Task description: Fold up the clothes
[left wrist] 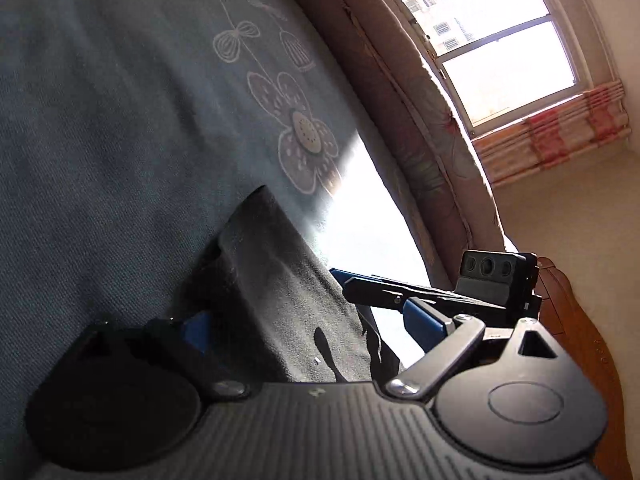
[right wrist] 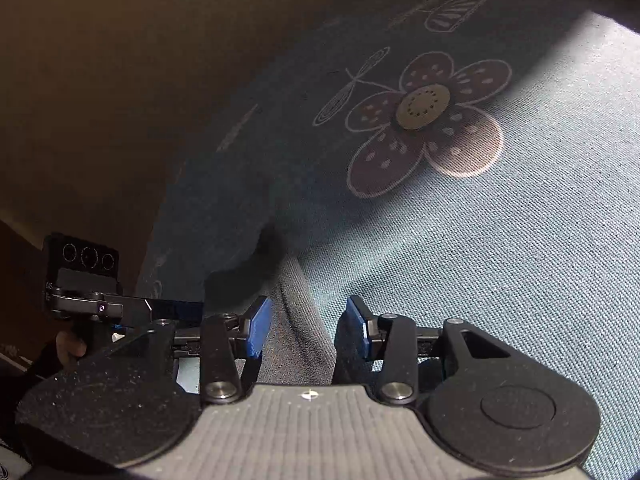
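A dark grey garment [left wrist: 280,280] lies on a blue-grey bedsheet [left wrist: 120,140] printed with flowers. In the left wrist view my left gripper [left wrist: 308,316] stands wide open, and the cloth runs up between its blue pads without being pinched. In the right wrist view my right gripper [right wrist: 308,320] is open over a narrow folded strip of the same garment [right wrist: 296,344], with gaps on both sides of the strip. The two grippers are close together: the right gripper [left wrist: 360,286] shows at the cloth's right edge, and the left gripper [right wrist: 168,308] reaches in from the left.
A padded floral headboard [left wrist: 400,100] borders the bed, with a bright window [left wrist: 500,40] and rolled blind behind it. A wooden bed frame [left wrist: 580,340] sits at the lower right. Sunlight falls across the sheet [right wrist: 520,240]. A person's hand [right wrist: 68,348] holds the left gripper.
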### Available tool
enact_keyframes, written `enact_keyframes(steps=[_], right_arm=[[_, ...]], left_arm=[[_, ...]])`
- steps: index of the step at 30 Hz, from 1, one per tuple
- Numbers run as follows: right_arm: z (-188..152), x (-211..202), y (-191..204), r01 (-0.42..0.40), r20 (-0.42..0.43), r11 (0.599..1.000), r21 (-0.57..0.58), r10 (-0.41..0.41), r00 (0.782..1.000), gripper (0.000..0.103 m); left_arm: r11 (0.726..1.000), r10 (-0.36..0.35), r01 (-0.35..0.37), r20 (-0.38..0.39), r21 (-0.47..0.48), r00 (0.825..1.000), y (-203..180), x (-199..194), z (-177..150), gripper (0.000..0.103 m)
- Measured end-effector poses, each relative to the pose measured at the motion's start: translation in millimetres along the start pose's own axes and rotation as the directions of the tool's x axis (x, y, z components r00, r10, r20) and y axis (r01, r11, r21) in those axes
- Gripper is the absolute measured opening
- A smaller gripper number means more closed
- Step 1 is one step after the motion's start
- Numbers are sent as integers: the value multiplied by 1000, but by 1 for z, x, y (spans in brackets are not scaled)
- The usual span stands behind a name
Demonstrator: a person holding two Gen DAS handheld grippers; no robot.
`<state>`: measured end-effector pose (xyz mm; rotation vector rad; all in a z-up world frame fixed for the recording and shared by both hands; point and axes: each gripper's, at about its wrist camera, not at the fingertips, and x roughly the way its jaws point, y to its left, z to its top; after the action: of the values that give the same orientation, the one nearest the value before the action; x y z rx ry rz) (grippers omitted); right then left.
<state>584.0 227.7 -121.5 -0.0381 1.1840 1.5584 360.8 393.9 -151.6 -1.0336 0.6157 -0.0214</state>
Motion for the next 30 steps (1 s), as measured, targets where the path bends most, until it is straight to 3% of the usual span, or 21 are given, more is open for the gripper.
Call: enact_keyframes(steps=[3, 5, 6, 8, 10, 11, 16, 20, 26, 30], right_arm=[[-7, -2, 5, -32, -65, 999, -23, 30, 997, 46], [-13, -8, 3, -45, -94, 999, -17, 43, 995, 45], [-14, -9, 1, -42, -94, 999, -13, 41, 995, 40], [-14, -4, 1, -24, -84, 1000, -15, 22, 996, 29], [-11, 6, 9, 12, -73, 999, -52, -15, 997, 14], [-10, 11, 13, 29, -67, 997, -70, -34, 997, 3], [-5, 14, 34, 114, -49, 979, -167, -124, 991, 3], [1, 6, 41, 184, -16, 960, -210, -191, 981, 3], [18, -22, 36, 268, 102, 946, -182, -253, 962, 3], [27, -23, 26, 323, 148, 934, -150, -302, 942, 3]], left_arm=[[998, 9, -11, 23, 66, 1000, 5, -10, -10, 75], [999, 14, -15, 38, 46, 999, 16, -13, -7, 52], [1000, 18, -19, 44, 20, 999, 22, -13, -4, 46], [999, 35, -34, 51, -16, 998, 30, -10, 0, 21], [998, 59, -58, 55, -18, 997, 35, -9, -2, 11], [998, 59, -59, 58, -12, 997, 35, -9, -3, 10], [986, 124, -130, 61, 103, 990, 9, -9, 3, 5], [981, 110, -120, 74, 150, 991, -8, -2, 19, 4], [978, 70, -91, 117, 186, 991, -30, 9, 47, 4], [974, 123, -138, 94, 179, 988, -27, 29, 51, 5]])
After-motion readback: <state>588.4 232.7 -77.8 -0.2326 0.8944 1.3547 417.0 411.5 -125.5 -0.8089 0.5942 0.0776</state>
